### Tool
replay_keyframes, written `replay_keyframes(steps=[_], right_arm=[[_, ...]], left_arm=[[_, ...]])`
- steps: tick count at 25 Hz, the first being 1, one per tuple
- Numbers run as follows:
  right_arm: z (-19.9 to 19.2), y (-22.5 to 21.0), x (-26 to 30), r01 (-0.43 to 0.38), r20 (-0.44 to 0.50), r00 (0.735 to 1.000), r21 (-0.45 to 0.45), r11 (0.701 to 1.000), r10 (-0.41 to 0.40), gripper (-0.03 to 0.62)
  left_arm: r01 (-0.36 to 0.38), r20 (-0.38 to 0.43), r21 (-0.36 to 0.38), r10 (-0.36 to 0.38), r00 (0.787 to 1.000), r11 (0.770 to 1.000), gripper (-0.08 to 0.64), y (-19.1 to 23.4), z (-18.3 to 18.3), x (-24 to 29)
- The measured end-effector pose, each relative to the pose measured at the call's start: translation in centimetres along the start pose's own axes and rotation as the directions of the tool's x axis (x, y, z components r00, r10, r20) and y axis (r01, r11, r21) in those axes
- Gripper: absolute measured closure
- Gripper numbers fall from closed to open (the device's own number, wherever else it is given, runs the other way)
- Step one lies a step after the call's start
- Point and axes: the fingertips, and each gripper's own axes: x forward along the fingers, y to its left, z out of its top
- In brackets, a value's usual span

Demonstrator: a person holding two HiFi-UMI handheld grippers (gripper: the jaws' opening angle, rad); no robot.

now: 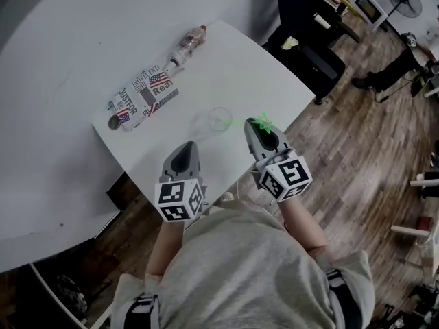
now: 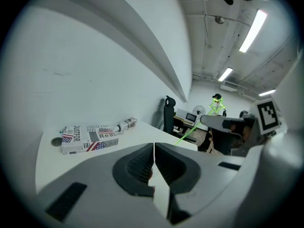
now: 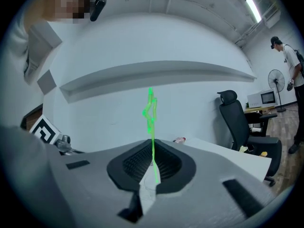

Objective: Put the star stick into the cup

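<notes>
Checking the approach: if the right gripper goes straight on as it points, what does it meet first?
Likely the wall. The right gripper, shut on the stick, points over the table, right of the cup. Depth unclear.

Table (image 1: 233,67) open around the cup (image 1: 220,118) — box (image 1: 145,94), bottle (image 1: 190,43) well behind.

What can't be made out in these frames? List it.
Cup: faint and see-through in the head view, contents unreadable; in neither gripper view.
Star stick, lower end: hidden in the grip of the right hand-held gripper, right gripper view.
Round item beside the printed box: too small in the head view to identify.
Bottle-like item: label too small, head view.
</notes>
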Motion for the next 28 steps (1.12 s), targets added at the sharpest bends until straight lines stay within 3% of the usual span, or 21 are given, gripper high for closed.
replay_keyframes(steps=[10,28], right_arm=[[-3.6,-0.2,3.6,-0.071,-0.086,0.994,0.016,0.997,0.072,0.581],[-8.1,-0.9,6.0,-0.100,-0.182,0.977,0.080,0.992,0.113,0.581]], left_arm=[[-0.071,-0.019,-0.023,0.070,0.997,0.997,0.549,1.8,-0.9,0.6],[-0.092,-0.059,-0.025,0.090,0.994,0.995,0.550,2.2,-2.0,1.5]])
